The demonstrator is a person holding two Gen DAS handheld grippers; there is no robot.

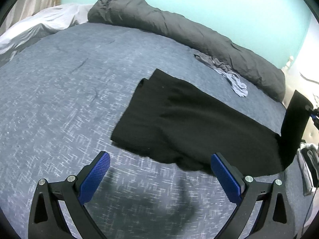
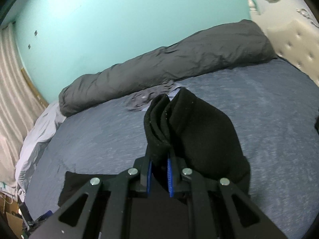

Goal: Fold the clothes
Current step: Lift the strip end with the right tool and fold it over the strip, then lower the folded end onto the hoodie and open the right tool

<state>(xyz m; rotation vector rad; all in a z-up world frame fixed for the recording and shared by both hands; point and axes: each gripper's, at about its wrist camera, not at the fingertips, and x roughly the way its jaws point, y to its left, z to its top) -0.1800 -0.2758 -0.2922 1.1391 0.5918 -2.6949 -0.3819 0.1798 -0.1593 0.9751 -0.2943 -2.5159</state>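
One black garment (image 2: 199,131) pinched in right tongs (image 2: 160,177)

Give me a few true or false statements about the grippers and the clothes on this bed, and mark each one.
1. The right gripper is shut on a bunched end of the black fabric garment. True.
2. The left gripper also holds the garment. False: its jaws stand open and empty over the blue-grey bedspread.
3. A rolled dark grey duvet lies along the turquoise wall. True.
4. The crumpled pale blue cloth lies on top of the black garment. False: it lies apart, beside the duvet.
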